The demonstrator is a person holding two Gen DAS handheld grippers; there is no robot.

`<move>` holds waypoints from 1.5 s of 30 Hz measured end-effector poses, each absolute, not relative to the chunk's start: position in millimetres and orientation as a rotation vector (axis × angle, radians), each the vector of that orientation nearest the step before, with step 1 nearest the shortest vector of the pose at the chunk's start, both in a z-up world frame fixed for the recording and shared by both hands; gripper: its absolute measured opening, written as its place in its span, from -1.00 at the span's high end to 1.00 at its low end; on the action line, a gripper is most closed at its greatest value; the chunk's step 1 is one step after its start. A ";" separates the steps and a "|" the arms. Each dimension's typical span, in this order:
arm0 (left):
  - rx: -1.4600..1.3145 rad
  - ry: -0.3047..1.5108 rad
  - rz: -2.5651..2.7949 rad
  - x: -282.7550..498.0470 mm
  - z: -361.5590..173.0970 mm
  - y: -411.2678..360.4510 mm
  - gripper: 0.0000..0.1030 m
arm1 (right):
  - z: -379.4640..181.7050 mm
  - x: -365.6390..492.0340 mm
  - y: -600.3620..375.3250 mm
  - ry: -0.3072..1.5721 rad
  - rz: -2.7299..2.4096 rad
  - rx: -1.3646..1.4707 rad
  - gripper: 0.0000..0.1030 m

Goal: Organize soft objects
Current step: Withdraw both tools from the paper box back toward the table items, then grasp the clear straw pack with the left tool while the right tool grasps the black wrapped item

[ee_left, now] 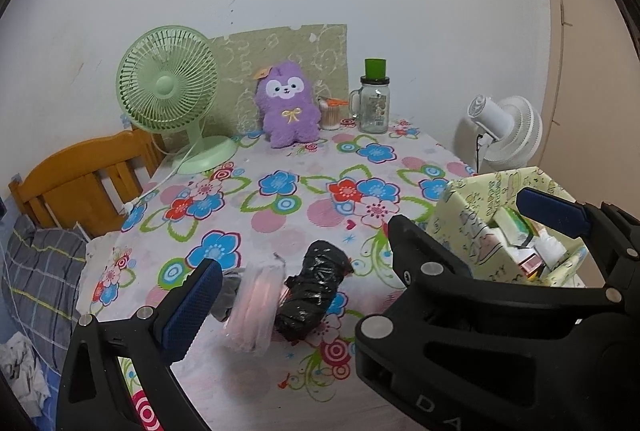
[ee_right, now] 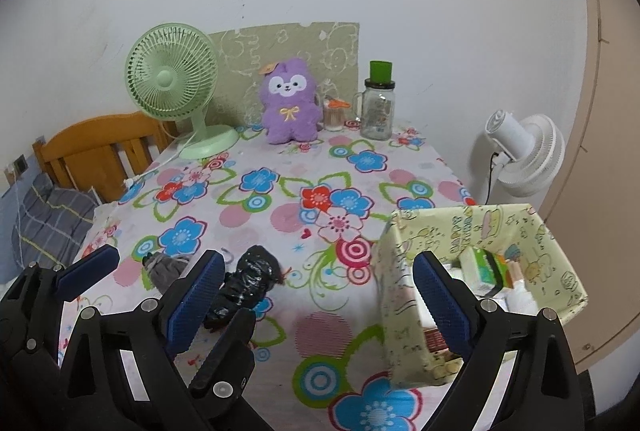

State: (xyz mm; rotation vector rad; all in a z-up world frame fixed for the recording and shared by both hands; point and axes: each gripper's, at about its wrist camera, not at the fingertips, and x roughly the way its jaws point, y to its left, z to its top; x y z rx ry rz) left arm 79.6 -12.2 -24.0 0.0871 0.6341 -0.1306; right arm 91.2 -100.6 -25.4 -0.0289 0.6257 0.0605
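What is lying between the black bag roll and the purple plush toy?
Only bare floral tablecloth lies between the black bag roll and the purple plush toy; both views show it.

You are working in a home bedroom: a wooden bed headboard [ee_right: 100,147] with a plaid pillow [ee_right: 48,219] stands just beside the table, which wears a flowered tablecloth [ee_right: 280,191]. Against the plain wall you can see a green desk fan [ee_right: 176,83], a purple plush toy [ee_right: 291,107] and a glass mug jar [ee_right: 378,111].
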 end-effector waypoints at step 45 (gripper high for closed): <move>0.012 0.793 -0.029 125.1 -90.1 55.1 -0.99 | -91.9 147.5 -31.3 0.747 0.132 -0.124 -0.86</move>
